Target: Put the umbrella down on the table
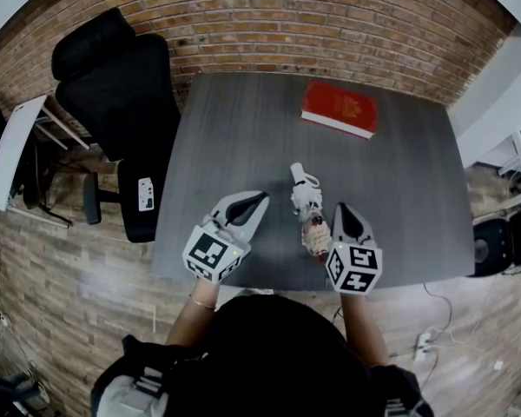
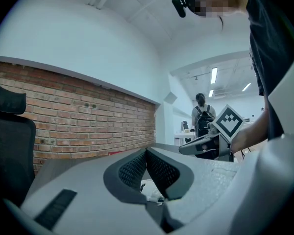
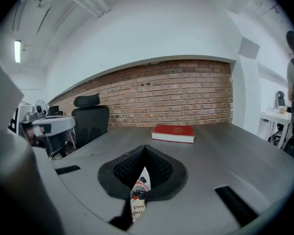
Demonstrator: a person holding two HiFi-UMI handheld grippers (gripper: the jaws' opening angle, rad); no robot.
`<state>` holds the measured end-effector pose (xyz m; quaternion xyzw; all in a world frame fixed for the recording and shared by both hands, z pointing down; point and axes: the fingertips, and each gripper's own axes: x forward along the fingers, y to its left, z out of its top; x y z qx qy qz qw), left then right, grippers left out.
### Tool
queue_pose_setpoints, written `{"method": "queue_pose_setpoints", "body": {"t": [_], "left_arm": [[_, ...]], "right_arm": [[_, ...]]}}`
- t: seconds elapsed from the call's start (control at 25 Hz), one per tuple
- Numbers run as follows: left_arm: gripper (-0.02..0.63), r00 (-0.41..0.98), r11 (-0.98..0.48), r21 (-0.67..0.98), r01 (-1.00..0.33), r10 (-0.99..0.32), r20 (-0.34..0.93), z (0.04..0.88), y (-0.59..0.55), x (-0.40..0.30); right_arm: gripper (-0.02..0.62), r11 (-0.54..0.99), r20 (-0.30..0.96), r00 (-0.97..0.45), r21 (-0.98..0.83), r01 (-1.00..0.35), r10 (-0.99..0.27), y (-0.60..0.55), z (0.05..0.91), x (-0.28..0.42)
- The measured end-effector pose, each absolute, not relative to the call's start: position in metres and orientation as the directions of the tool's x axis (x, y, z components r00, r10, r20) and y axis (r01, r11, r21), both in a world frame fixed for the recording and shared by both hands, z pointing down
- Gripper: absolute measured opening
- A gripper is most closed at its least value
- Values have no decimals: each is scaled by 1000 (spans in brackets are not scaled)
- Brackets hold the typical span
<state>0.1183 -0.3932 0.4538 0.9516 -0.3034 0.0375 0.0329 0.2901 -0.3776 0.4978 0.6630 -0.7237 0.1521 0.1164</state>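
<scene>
A folded umbrella [image 1: 307, 208] with a white handle and a printed white-and-red cover sits over the near middle of the grey table [image 1: 243, 129]. My right gripper [image 1: 341, 208] is just right of it, shut on its cover. In the right gripper view the printed fabric of the umbrella [image 3: 138, 192] is pinched between the pads of the right gripper [image 3: 145, 149]. Whether the umbrella rests on the table I cannot tell. My left gripper [image 1: 260, 198] hovers to the umbrella's left, shut with nothing in it; in its own view the left gripper [image 2: 147, 151] has its pads meeting.
A red book [image 1: 339, 109] lies at the table's far right. A black office chair [image 1: 122, 94] stands by the table's left edge. A brick wall [image 1: 330, 16] runs behind the table. A person with a backpack [image 2: 202, 114] stands far off.
</scene>
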Motion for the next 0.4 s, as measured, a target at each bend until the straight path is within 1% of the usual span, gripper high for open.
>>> {"method": "queue_pose_setpoints", "body": {"t": [0.4], "left_arm": [[3, 818, -819, 41, -572, -567, 96, 455, -394, 118]], "right_arm": [[-5, 85, 370, -108, -76, -993, -923, -379, 498, 288]]}}
